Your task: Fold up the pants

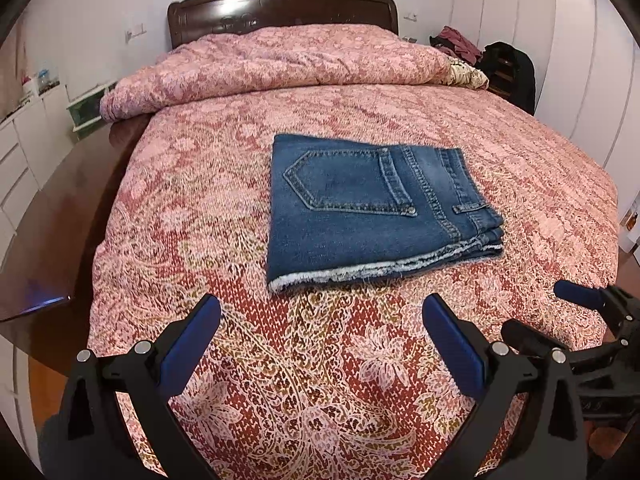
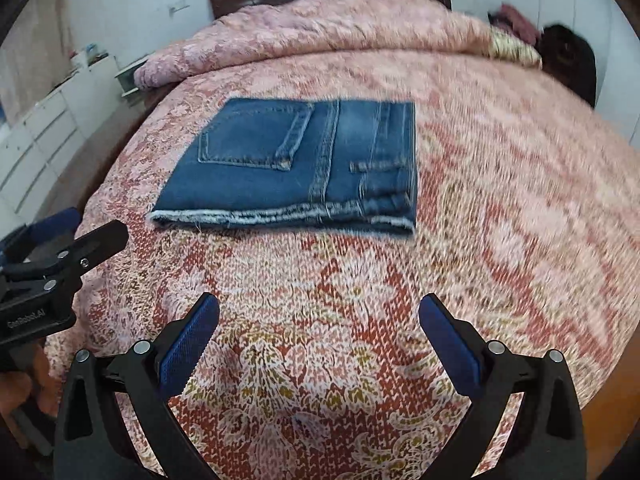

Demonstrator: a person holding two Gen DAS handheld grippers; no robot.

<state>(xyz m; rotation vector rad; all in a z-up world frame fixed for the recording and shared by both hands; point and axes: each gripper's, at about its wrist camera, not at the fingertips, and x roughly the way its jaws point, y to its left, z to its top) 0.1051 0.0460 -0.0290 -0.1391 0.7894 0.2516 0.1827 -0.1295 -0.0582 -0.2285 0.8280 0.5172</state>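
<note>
A pair of blue jeans [image 1: 372, 208] lies folded into a compact rectangle on the pink patterned bedspread [image 1: 200, 184], back pocket up, frayed hems toward me. It also shows in the right wrist view [image 2: 304, 168]. My left gripper [image 1: 322, 312] is open and empty, hovering above the bedspread short of the jeans' near edge. My right gripper [image 2: 319, 312] is open and empty, also short of the jeans and a little to their right. Each gripper shows at the edge of the other's view: the right one [image 1: 576, 312], the left one [image 2: 76, 236].
A rolled pink quilt [image 1: 280, 64] lies across the head of the bed below a dark wooden headboard [image 1: 280, 4]. White drawers [image 1: 20, 152] stand at the left. Dark clothes on a chair [image 1: 508, 68] are at the far right. A dark wooden bed frame edge [image 1: 52, 240] runs along the left.
</note>
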